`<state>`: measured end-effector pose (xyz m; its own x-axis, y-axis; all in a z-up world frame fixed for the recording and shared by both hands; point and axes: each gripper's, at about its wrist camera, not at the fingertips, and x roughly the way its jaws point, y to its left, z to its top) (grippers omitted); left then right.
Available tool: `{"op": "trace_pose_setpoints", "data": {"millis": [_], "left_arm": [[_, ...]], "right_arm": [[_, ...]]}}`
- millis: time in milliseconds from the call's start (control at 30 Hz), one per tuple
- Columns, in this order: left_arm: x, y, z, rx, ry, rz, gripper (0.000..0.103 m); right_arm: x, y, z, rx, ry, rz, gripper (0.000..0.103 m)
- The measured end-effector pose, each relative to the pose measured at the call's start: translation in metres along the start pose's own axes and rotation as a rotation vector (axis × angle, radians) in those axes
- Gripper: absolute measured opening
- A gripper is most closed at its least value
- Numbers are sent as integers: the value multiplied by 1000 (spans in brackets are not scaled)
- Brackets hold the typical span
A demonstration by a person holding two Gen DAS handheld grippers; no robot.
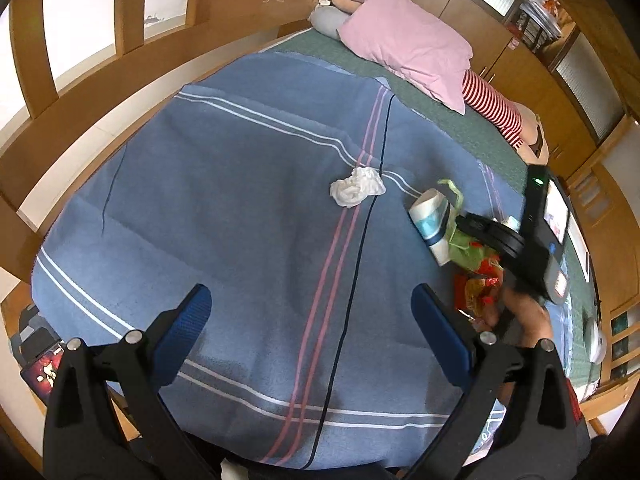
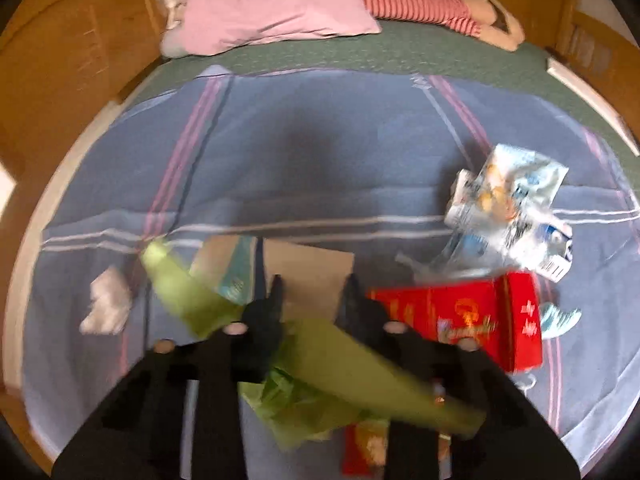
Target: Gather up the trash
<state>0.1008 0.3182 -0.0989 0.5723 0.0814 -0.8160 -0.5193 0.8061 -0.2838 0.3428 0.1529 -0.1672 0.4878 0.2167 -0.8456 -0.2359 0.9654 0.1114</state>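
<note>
A crumpled white tissue (image 1: 357,187) lies on the blue striped blanket (image 1: 224,208); it also shows in the right wrist view (image 2: 106,307). My left gripper (image 1: 310,322) is open and empty, above the blanket short of the tissue. My right gripper (image 2: 310,292) is part open around a flattened cardboard box (image 2: 308,274), with a green plastic bag (image 2: 320,380) draped over its fingers; the view is blurred. In the left wrist view the right gripper (image 1: 472,226) holds a white and blue box (image 1: 432,220) over the green bag (image 1: 466,246).
A red snack box (image 2: 472,320) and a crumpled white and blue carton (image 2: 508,204) lie at the right. A pink pillow (image 1: 408,50) and a striped plush (image 1: 496,110) lie at the bed's far end. Wooden bed frame (image 1: 120,100) at left.
</note>
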Motion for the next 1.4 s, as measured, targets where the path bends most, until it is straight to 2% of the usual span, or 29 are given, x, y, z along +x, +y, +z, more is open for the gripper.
{"op": "trace_pose_setpoints", "data": {"millis": [33,133,367,467,600,667,700,733,800,833,900,1000,1067,1100,1133,1167,1233,1367,1400], "left_arm": [[0,2,0,-8,3,0,99],[1,8,0,-32,9,4,99],[4,19,-3,-78,32,12,99],[5,23,-2,-93,42,-5,99],[2,44,4,-158,60,-69,99],[-1,57,6,-192,53,-52,99],[-1,60,6,-197,56,-42,99],[0,62,7,-199,62,-36,99],[4,60,4,-195,82,-40,99],[5,57,4,-185,90,-43,99],[11,47,2,-149,108,-44,99],[20,35,-1,-114,132,-31,99],[23,31,-4,-103,143,-31,99],[25,29,-5,-98,147,-35,99],[25,27,-5,-96,148,-39,99],[25,27,-5,-95,147,-39,99],[25,28,-4,-103,140,-37,99],[25,37,-4,-147,139,-37,99],[25,37,-4,-149,143,-37,99]], "right_arm": [[-4,0,-4,2,9,27,16],[-13,1,-22,-4,53,99,12],[-45,9,-79,-84,191,279,12],[-68,14,-94,-120,181,325,12],[-96,10,-99,-126,105,312,14],[-109,0,-98,-83,43,270,31],[-116,-6,-97,-45,1,249,50],[-119,-10,-98,-19,-22,239,64],[-124,-17,-102,53,-60,220,69],[-120,-17,-101,66,-52,223,70],[-106,-8,-109,49,18,217,73],[-81,11,-124,-49,134,179,73],[-70,17,-132,-74,175,159,73],[-67,16,-134,-66,189,168,68],[-66,12,-134,-44,192,187,48],[-67,9,-132,-30,190,195,40],[-69,6,-130,-16,180,225,35],[-79,15,-122,-29,137,396,37],[-80,20,-120,-48,131,404,48]]}}
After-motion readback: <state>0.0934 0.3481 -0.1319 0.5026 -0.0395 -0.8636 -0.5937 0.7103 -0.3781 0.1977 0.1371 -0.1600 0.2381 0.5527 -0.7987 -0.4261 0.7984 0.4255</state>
